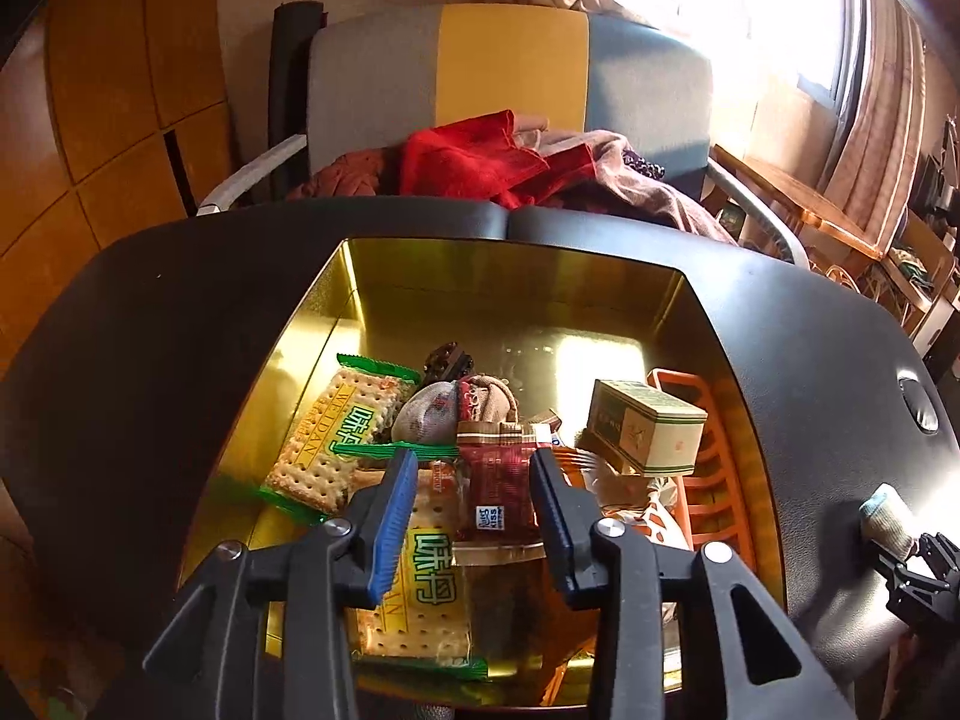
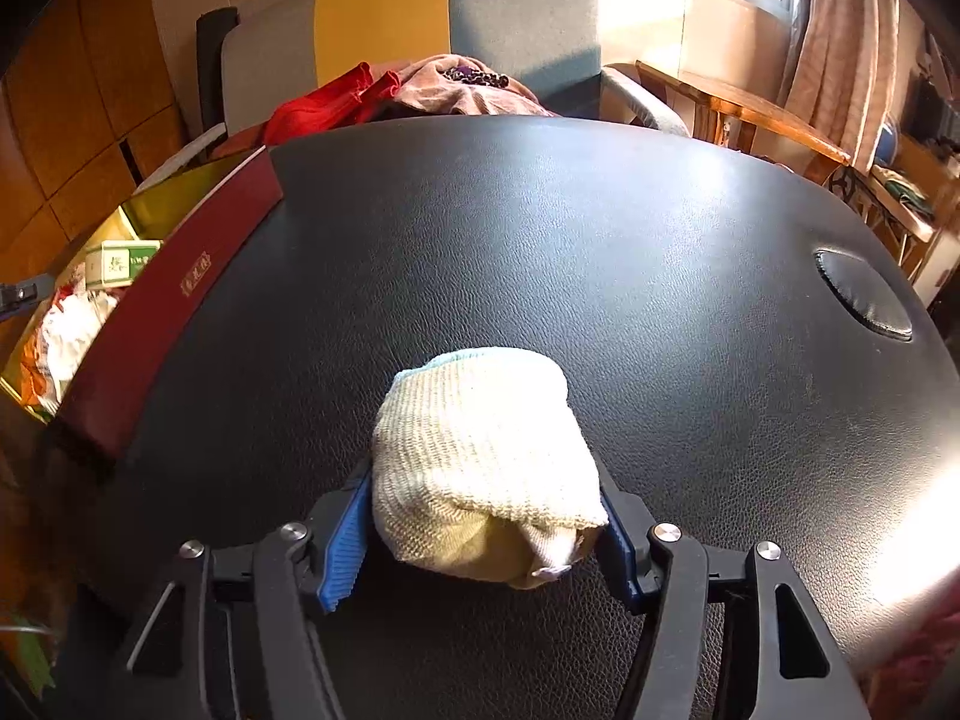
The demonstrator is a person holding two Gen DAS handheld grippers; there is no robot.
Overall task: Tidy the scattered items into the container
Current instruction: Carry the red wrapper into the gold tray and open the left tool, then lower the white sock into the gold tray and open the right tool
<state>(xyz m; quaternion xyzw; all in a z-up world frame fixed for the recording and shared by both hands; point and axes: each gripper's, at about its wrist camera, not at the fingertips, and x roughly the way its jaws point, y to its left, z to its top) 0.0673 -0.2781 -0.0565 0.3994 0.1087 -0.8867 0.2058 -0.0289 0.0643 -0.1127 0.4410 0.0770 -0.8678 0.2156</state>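
While the left gripper (image 1: 474, 480) hangs over the gold tin (image 1: 504, 276), its two blue-padded fingers (image 1: 393, 516) are spread apart with nothing between them. Under it lies a red candy packet (image 1: 501, 483), and I cannot tell if the fingers touch it. The tin sits on a black leather table (image 1: 150, 360) and is full of snacks — two cracker packs in green wrappers (image 1: 336, 438), one at the left and one nearer the gripper, a little green and cream box (image 1: 645, 432) tilted on top of the pile, and an orange plastic rack (image 1: 714, 462) by the right wall. A small grey pouch (image 1: 429, 414) lies in the middle of the pile; it may be a wrapped sweet.

The right gripper (image 2: 486, 516) is squeezed tight on a rolled-up cream sock (image 2: 480, 462) with a bit of light blue at its far end. The sock is right over the bare table, well apart from the tin — the tin's red outside wall (image 2: 174, 300) shows far to the left. Behind the table stands a chair (image 1: 510, 72) with red and brown clothes (image 1: 480, 156) piled on it.
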